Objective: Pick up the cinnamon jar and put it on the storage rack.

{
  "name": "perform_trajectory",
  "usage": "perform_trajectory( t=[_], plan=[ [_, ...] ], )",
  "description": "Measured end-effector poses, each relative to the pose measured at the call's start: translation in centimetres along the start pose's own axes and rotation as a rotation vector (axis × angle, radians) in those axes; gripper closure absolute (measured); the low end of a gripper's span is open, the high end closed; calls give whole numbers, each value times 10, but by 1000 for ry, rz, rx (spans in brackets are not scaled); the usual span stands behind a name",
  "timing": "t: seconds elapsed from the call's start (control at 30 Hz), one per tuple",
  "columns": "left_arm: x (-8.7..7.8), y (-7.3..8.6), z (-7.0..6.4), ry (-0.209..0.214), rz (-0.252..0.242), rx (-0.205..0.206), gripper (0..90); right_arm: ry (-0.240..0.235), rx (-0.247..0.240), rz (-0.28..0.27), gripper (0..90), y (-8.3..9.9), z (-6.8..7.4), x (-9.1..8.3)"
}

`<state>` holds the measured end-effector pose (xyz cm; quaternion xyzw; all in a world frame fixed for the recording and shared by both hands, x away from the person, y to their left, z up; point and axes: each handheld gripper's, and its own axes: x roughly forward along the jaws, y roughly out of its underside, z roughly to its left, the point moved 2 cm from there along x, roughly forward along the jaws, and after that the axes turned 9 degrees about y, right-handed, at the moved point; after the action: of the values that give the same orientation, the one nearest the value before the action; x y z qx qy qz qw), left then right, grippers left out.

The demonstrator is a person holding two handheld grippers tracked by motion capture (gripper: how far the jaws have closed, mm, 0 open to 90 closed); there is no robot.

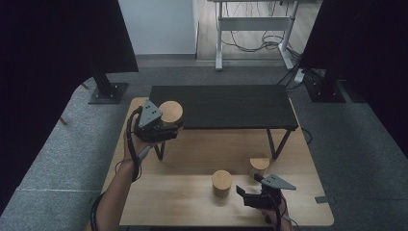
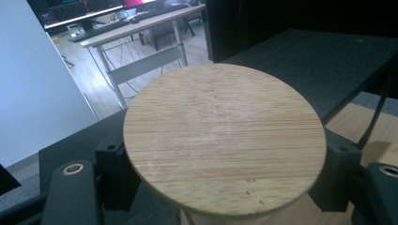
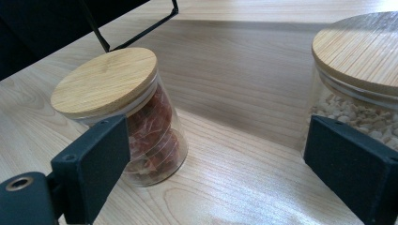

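Now my left gripper (image 1: pixel 166 126) squeezes a bamboo-lidded jar (image 1: pixel 171 112), lifted by the black shelf (image 1: pixel 226 108) to go on top. My right gripper (image 1: pixel 250 190) waits open in front of the shelf, near two more jars.

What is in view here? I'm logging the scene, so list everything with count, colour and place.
held jar: 1, bamboo lid, in the left tongs by the shelf's left end
red-filled jar: 1, bamboo lid, on the table
pale-filled jar: 1, bamboo lid, on the table
black shelf: 1, on the table's far half
wooden table: 1, light
white desk: 1, background
left tongs: black, shut on the held jar
right tongs: black, open, near edge
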<state>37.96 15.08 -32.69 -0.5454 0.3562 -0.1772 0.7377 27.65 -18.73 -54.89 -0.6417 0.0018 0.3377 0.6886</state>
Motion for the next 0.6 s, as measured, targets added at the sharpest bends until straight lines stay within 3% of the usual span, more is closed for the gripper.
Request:
perform_trajectory(
  t=[0.6],
  plan=[
    [30, -1, 16, -67, -10, -34, 253, -5, 6, -3, 69, -1, -1, -1]
  ],
)
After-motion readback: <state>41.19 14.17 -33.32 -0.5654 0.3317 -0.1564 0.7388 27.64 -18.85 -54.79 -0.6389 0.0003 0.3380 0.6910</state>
